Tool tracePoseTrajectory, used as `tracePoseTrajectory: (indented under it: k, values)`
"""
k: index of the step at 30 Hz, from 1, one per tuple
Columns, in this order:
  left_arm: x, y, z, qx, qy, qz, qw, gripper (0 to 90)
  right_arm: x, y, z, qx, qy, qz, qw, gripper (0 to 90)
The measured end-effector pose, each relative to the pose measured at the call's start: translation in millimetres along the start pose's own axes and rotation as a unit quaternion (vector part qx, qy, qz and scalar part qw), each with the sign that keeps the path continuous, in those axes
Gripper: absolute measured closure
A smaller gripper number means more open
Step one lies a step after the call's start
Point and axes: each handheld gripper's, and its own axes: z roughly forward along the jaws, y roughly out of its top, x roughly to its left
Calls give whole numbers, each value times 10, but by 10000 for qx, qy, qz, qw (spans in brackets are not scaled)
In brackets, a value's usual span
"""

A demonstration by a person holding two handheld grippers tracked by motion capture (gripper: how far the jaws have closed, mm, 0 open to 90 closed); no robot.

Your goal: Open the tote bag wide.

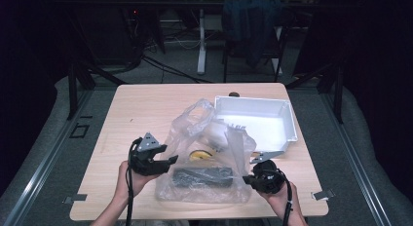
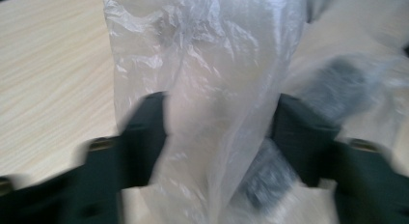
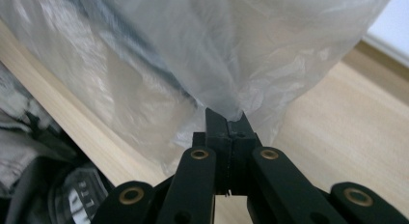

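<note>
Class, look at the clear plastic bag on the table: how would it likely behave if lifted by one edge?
The thin, crumpled clear plastic bag would probably flop and stretch rather than hold shape. The dark oblong item inside would likely slide and sag to the lowest point. The film looks slick, so the shut right gripper needs a firm pinch.

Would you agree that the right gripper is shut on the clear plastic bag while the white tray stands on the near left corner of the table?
Not quite. The right gripper is indeed shut on the clear plastic bag, as the right gripper view shows. The white tray, however, stands on the far right part of the table, not the near left corner; the high view shows it there.
</note>
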Motion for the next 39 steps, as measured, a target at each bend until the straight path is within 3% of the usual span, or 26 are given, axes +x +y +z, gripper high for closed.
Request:
tracePoseTrajectory:
  k: [4,5,7,8,9,11,12,14,15,16,17,19,20,25,27,30,32,36,38,39]
  values:
    - [98,-118,30,106,-215,-145,9996,831,-35,-55,48,137,-57,45,9999,899]
    - [116,-161,13,55,-270,-245,9993,831,-35,-55,48,137,-57,45,9999,899]
    - [151,-235,-38,66,-385,-314,9987,861,-41,-39,14,7,-100,-6,9999,722]
    - [166,-258,-57,69,-413,-343,9985,867,-25,-10,-50,-233,-224,-24,9995,525]
    - [179,-279,-76,102,-484,-403,9980,869,-8,4,-84,-313,-277,-51,9991,525]
    - [210,-330,-113,79,-542,-442,9975,872,39,53,-155,-591,-414,-212,9972,420]
    - [219,-355,-126,98,-585,-524,9969,872,39,53,-155,-591,-414,-212,9972,420]
    - [228,-389,-130,109,-682,-609,9957,875,98,134,-216,-906,-494,-363,9940,456]
    - [218,-417,-122,204,-773,-688,9944,875,124,216,-238,-1070,-607,-444,9914,582]
    - [218,-417,-122,204,-773,-688,9944,875,124,216,-238,-1070,-607,-444,9914,582]
    - [207,-434,-109,233,-788,-740,9939,875,121,269,-235,-1164,-576,-452,9905,687]
    - [204,-468,-85,368,-793,-752,9933,874,95,319,-205,-1103,-596,-437,9911,843]
    - [204,-487,-68,437,-754,-782,9931,874,54,303,-163,-1056,-445,-319,9929,899]
    - [280,-573,11,720,-776,-1166,9875,875,11,208,-177,-978,-247,-177,9947,900]
    - [298,-596,44,855,-763,-1159,9866,872,25,159,-198,-972,-162,-104,9951,900]
    - [300,-596,77,957,-714,-1066,9871,809,53,118,-209,-931,-104,-112,9955,900]
    - [280,-546,43,964,-565,-857,9900,669,65,105,-203,-904,-78,-106,9958,900]
    - [153,-421,-103,702,-398,-358,9961,389,47,90,-170,-806,-58,-55,9967,900]
    - [77,-378,-149,605,-357,-163,9974,307,39,68,-116,-633,22,39,9980,900]
    - [47,-365,-159,556,-345,-157,9977,291,42,60,-92,-643,32,75,9979,900]
